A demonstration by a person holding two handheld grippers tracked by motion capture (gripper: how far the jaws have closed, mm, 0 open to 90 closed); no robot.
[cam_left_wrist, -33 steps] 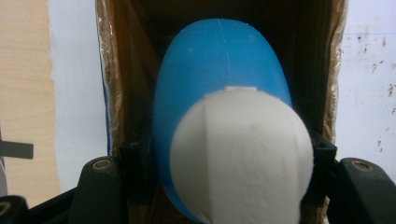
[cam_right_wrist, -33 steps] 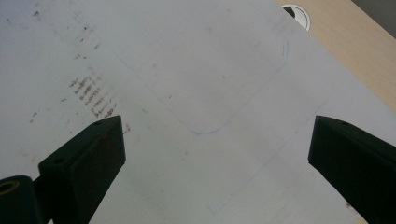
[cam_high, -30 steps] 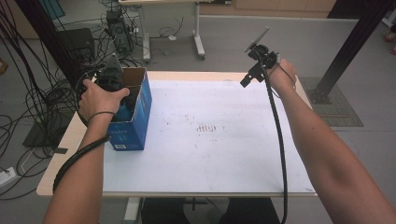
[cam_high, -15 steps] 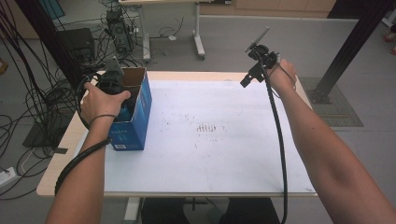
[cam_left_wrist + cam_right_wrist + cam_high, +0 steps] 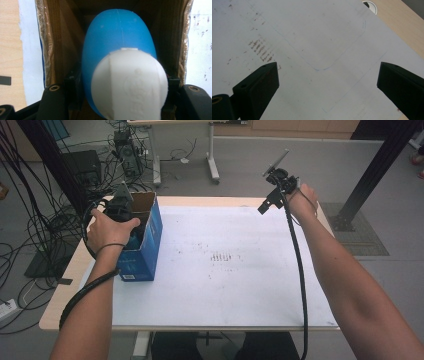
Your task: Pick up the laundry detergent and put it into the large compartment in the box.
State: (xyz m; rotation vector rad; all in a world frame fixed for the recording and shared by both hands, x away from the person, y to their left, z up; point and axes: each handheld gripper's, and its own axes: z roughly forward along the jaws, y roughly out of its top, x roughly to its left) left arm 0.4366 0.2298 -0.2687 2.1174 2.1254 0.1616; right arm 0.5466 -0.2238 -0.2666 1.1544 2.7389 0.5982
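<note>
The left hand-held gripper is clamped on a blue and white bottle, its jaws pressing the bottle's sides. The bottle points down into an open blue cardboard box, its blue body between the brown inner walls. The box stands at the table's left edge. The right hand-held gripper, well apart at the far right, hangs over the white sheet with jaws wide and nothing between them.

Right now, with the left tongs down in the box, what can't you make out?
- High view: left tongs tips and the blue bottle, hidden by the hand and box wall.
- Left gripper view: bottle base and box floor, hidden by the bottle and its blurred white cap.
- Cap embossing: too blurred to read.
</note>
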